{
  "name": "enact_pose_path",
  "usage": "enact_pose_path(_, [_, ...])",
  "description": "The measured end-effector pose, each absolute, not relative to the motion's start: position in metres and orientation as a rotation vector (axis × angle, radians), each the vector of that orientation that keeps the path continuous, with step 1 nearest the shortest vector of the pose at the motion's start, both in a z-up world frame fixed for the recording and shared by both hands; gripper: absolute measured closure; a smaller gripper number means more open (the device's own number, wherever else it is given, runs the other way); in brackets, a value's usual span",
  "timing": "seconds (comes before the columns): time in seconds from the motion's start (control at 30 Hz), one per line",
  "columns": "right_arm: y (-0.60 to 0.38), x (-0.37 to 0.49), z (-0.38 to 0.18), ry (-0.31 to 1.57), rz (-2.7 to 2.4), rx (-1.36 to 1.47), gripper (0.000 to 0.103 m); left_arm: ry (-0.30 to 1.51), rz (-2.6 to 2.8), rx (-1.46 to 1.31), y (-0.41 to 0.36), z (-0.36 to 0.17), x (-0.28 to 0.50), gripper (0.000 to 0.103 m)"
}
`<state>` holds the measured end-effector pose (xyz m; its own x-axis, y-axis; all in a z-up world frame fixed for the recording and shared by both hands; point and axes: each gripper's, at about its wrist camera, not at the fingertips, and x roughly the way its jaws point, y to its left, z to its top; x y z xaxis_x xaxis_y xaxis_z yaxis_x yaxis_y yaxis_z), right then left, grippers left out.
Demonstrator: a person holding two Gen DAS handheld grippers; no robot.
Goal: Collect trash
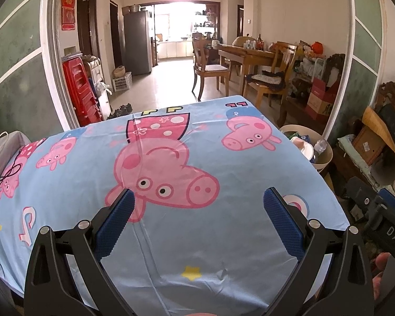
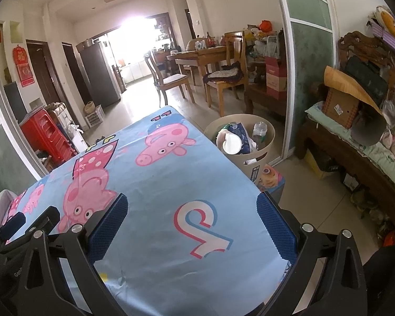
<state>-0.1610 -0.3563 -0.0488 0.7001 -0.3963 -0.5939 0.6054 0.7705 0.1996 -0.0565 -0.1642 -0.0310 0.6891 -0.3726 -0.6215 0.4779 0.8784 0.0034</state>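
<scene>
1. The left tongs (image 1: 197,202) hang above the surface (image 1: 223,237), their blue-padded fingers (image 1: 118,221) spread wide apart with nothing between them.
2. The right tongs (image 2: 192,210) hang over the same surface, blue fingers (image 2: 108,226) likewise wide apart and holding nothing.
3. The surface is covered by a light blue cloth (image 2: 158,184) printed with pink cartoon pigs; no loose item shows on the cloth ahead of either pair of tongs.
4. The trash sits in a beige bin (image 2: 260,155) on the floor, ahead and to the right of the right tongs, just beside the far right edge of the surface.
5. In the bin lie a white paper cup (image 2: 231,143) tipped on its side, a clear plastic bottle (image 2: 260,130) standing near the far rim, and a dark blue wrapper (image 2: 241,131) between them.
6. From the left tongs the same bin (image 1: 326,155) shows ahead and far to the right, partly hidden behind the edge of the surface.
7. Beyond the surface, straight ahead of both tongs, stand wooden chairs (image 1: 208,65) and a wooden dining table (image 1: 245,52).
8. Ahead and to the left of the left tongs stands a stack of red plastic stools (image 1: 79,92).
</scene>
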Motion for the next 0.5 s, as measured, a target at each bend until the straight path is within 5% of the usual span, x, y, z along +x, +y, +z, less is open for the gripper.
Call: enact_pose_path(0.5, [-0.3545,-0.1616,-0.0530,0.559,-0.577,0.408,0.009,0.642,-0.484,0.189,-0.1655,-0.0321,-0.0607,0.006])
